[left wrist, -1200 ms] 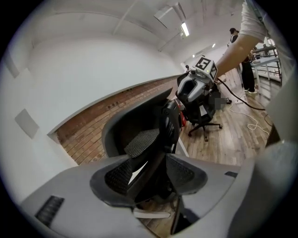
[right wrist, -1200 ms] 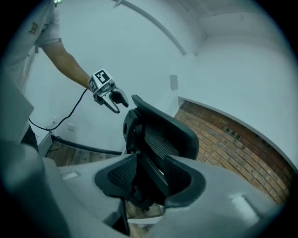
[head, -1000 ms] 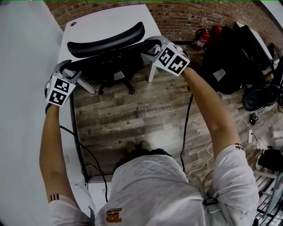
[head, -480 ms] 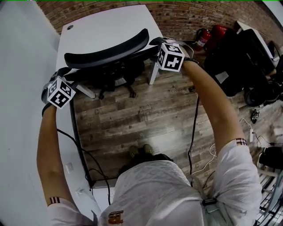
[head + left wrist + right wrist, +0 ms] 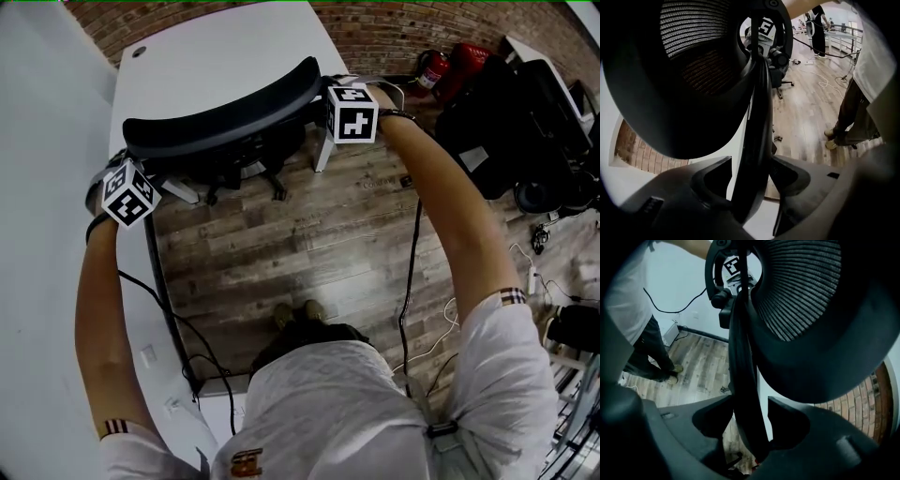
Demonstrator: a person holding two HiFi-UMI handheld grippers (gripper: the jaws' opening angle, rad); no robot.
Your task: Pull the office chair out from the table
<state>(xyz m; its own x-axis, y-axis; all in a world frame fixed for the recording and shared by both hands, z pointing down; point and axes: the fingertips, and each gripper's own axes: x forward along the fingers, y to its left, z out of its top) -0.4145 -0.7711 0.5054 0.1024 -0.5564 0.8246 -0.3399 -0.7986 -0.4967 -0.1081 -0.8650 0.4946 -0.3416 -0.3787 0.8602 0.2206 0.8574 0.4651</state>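
1. While both bare forearms stretch forward from short white sleeves, the left gripper [image 5: 114, 171] sits at the left end of the office chair [image 5: 220, 111] backrest. The right gripper [image 5: 328, 98] sits at the right end, and both tilt steeply downward.
2. The left gripper view shows its jaws standing apart, with the thin black edge of the backrest frame running up between them. A sliver of white shows beside the bar, so the jaws are not clamped on it.
3. The right gripper view shows the same: the jaws are spread wide and the frame edge passes between them with a gap on one side.
4. The chair stands close against the near edge of the white table [image 5: 225, 47]. Its curved backrest top overlaps that edge, and its castors rest on the floor [image 5: 281, 244].
5. The backrest is a ribbed, woven mesh stretched in a smooth black frame. The table top is plain and matte, the floor is grey-brown wood plank, and the wall [image 5: 394, 28] behind is red brick.
6. Each gripper's cube carries black-and-white square markers. There is no readable lettering, and the small emblem on the shirt is too small to read.
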